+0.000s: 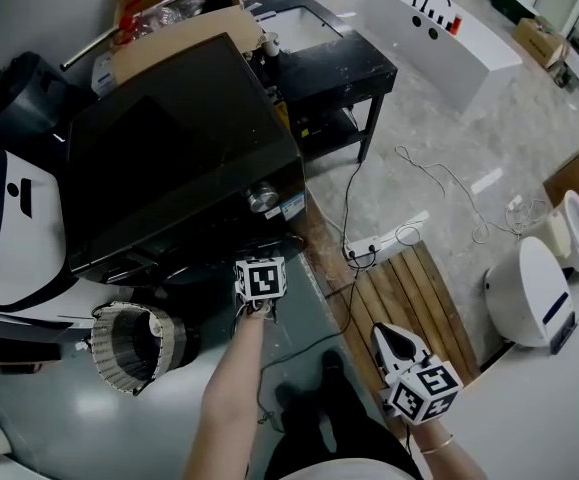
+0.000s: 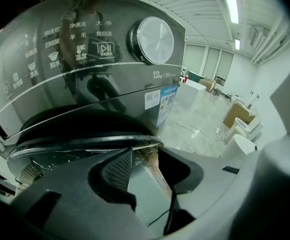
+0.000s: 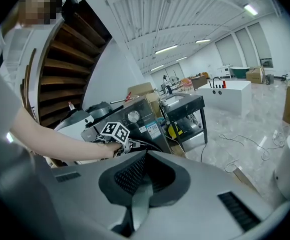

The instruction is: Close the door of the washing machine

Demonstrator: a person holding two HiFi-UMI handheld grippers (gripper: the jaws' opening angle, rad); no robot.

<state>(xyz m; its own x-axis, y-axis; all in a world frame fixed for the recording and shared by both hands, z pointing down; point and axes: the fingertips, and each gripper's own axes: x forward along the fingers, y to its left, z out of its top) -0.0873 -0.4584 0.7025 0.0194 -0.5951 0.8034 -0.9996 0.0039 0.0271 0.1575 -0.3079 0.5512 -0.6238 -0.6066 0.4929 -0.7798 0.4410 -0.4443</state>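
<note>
The black washing machine (image 1: pixel 169 148) stands left of centre, its silver knob (image 1: pixel 262 197) on the front panel. In the left gripper view its panel with the knob (image 2: pixel 152 39) fills the top, and the dark round door (image 2: pixel 74 121) curves just beyond the jaws, its rim (image 2: pixel 84 143) running across their tips. My left gripper (image 2: pixel 146 151) is open at that rim with only floor showing between the pads; its marker cube (image 1: pixel 260 278) sits against the machine's front. My right gripper (image 1: pixel 396 340) hangs over the wooden slats, shut and empty, and looks at the machine (image 3: pixel 134 121) from a distance.
A ribbed grey hose (image 1: pixel 134 346) lies on the floor left of my left arm. A wooden slat platform (image 1: pixel 409 298), a power strip with cables (image 1: pixel 364 250) and a white round appliance (image 1: pixel 529 293) lie to the right. A black table (image 1: pixel 329 78) stands behind the machine.
</note>
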